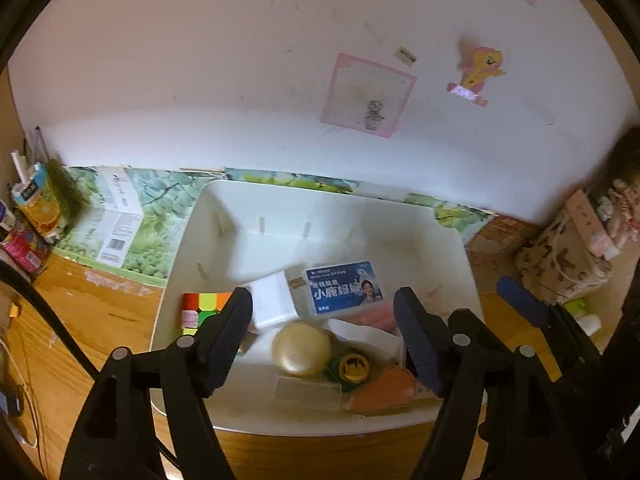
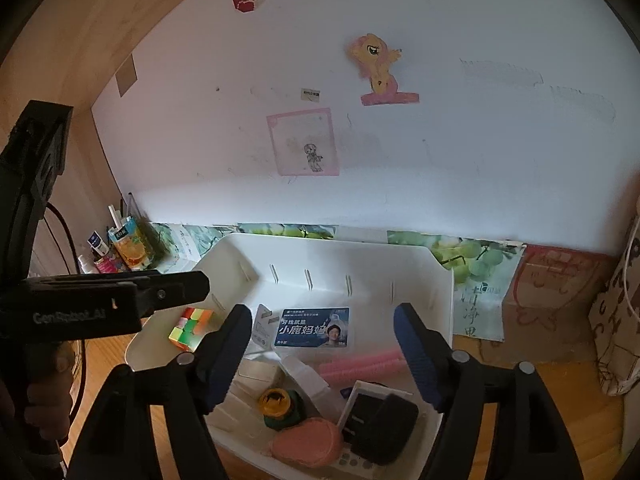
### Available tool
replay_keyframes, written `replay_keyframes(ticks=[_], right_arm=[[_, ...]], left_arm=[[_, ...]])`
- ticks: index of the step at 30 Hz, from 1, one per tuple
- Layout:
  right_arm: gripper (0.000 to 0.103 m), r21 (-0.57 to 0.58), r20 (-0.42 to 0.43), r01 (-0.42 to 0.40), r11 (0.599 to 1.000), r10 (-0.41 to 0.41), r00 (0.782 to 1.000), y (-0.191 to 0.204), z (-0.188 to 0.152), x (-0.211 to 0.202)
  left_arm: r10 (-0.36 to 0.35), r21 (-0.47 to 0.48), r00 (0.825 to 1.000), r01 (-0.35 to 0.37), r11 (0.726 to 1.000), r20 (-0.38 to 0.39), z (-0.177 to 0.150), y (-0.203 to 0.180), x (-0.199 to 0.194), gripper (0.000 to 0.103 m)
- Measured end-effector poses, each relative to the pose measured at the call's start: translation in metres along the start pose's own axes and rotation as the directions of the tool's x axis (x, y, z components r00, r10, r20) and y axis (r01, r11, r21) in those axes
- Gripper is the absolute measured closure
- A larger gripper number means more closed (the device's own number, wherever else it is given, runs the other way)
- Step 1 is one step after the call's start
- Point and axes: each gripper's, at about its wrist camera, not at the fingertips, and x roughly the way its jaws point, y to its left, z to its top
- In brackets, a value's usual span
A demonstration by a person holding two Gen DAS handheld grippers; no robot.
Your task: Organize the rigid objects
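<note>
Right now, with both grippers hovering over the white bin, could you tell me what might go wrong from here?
1. The white bin is crowded: closing on the gold-lidded jar could knock the pink pouch beside it.
2. The left gripper and right gripper, both open, work close together; in the right wrist view the left one reaches over the bin's corner, so they may collide.
3. The colour cube sits tilted against the bin wall and could tip if bumped.

A white wall [image 2: 440,160] rises behind the wooden desk [image 1: 80,320]. On that wall, a yellow pony sticker [image 2: 376,64] sits above a pink-bordered sketch [image 2: 304,142]. Light is dim and warm.
</note>
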Motion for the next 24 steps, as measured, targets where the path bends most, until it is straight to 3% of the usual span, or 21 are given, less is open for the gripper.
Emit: replay_keyframes(ticks=[4, 13, 17, 24], right_arm=[[0.021, 0.023, 0.012, 0.023, 0.999, -0.024, 1.0, 0.005, 0.0, -0.006], [0.015, 0.095, -0.021, 0.075, 0.993, -0.073, 0.997, 0.029, -0.005, -0.042], [0.015, 0.113, -0.021, 0.156, 0.981, -0.154, 0.988, 0.037, -0.013, -0.067], [0.015, 0.135, -0.077, 0.251, 0.959, -0.242, 0.967, 0.056, -0.038, -0.103]], left_arm=[[-0.032, -0.012, 0.999, 0.032, 0.999, -0.004, -0.004, 0.005, -0.009, 0.023], [-0.126, -0.049, 0.989, 0.13, 0.99, 0.077, -0.018, 0.022, -0.055, 0.013], [-0.189, -0.059, 0.98, 0.193, 0.979, 0.064, -0.037, 0.03, -0.075, 0.003], [-0.208, -0.034, 0.978, 0.209, 0.977, 0.018, -0.071, 0.046, -0.098, 0.002]])
